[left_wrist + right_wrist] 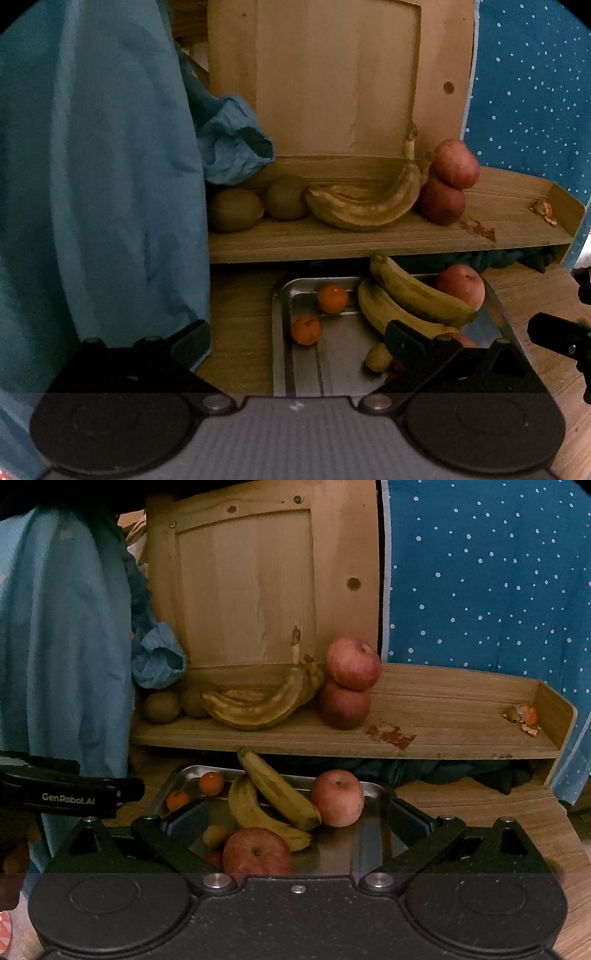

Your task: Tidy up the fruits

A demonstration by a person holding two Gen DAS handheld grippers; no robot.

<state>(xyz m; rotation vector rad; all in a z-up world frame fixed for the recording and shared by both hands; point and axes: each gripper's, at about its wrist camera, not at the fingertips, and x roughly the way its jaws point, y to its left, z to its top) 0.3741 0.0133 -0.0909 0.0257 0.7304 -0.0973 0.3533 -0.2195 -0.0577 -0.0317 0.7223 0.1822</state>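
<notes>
A metal tray [373, 790] sits on the wooden surface [480, 805] below a low wooden shelf [443, 709], and most of the loose fruit lies in it. In the tray, two yellow bananas [273, 801] lie crossed near the middle, a red apple [337, 798] rests just right of them against the far rim, and a second apple [257, 853] sits at the near edge, touching the lower banana. Two small oranges [211, 783] lie in the tray's far left corner, and a small brownish fruit [214, 835], possibly a kiwi though the dim light makes it hard to say, lies beside the near apple. On the shelf, two kiwis [161, 706] sit at the left, a browned banana bunch [258, 705] lies next to them, and two red apples [349, 683] are stacked one on the other just right of the bunch. A scrap of orange peel [524, 716] lies at the shelf's far right end. The right claw [295, 823] is spread wide over the tray, gripping nothing. The left claw [295, 343] is likewise released and empty, over the tray's left part beside a blue cloth [110, 184].
</notes>
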